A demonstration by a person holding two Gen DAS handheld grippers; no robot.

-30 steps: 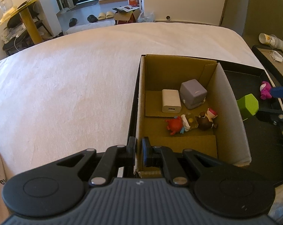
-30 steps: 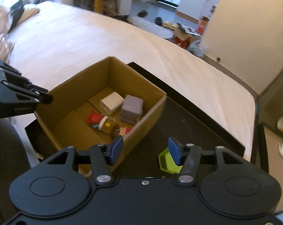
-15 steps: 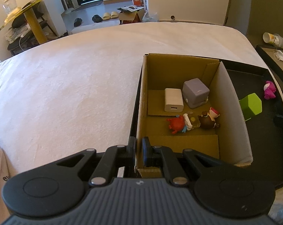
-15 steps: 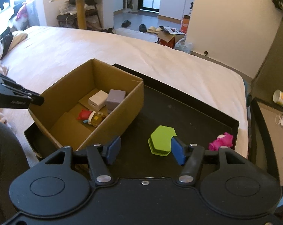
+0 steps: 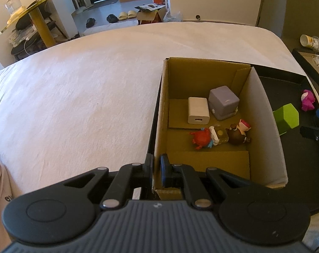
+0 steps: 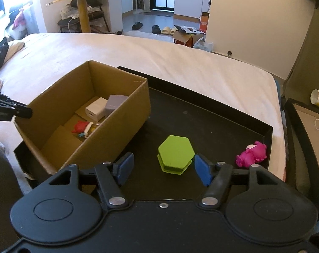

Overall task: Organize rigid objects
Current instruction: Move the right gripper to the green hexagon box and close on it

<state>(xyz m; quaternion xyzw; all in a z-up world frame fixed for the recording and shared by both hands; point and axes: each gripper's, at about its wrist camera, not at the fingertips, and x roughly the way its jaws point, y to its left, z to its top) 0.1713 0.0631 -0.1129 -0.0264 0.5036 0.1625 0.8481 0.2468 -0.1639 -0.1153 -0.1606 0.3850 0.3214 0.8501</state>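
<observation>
The green hexagon (image 6: 176,156) lies flat on the black tray (image 6: 222,122), just beside the box (image 6: 125,122) and outside it. Your right gripper (image 6: 163,168) now has it framed: a second ago the hexagon sat half hidden behind the right pad, and you have since pulled back and swung right, so it shows whole between the blue pads (image 6: 202,169). The jaws stand wide, nothing in them, and the hexagon is just ahead of the tips, not yet between them. That reads as the approach lined up; what is left, by my judgement, is to push forward and close across two opposite flat sides.

Your left gripper (image 5: 156,168) stays pinched narrow on the box's near wall (image 5: 157,126), unmoved over the last second, so the box should hold steady for the drop.

Inside the box lie the white charger (image 5: 197,113), grey cube (image 5: 223,102), red toy (image 5: 201,140) and brown figure (image 5: 238,133). The pink toy (image 6: 252,155) waits at the tray's right corner, next in line. All of it rests on the bed (image 5: 75,97).
</observation>
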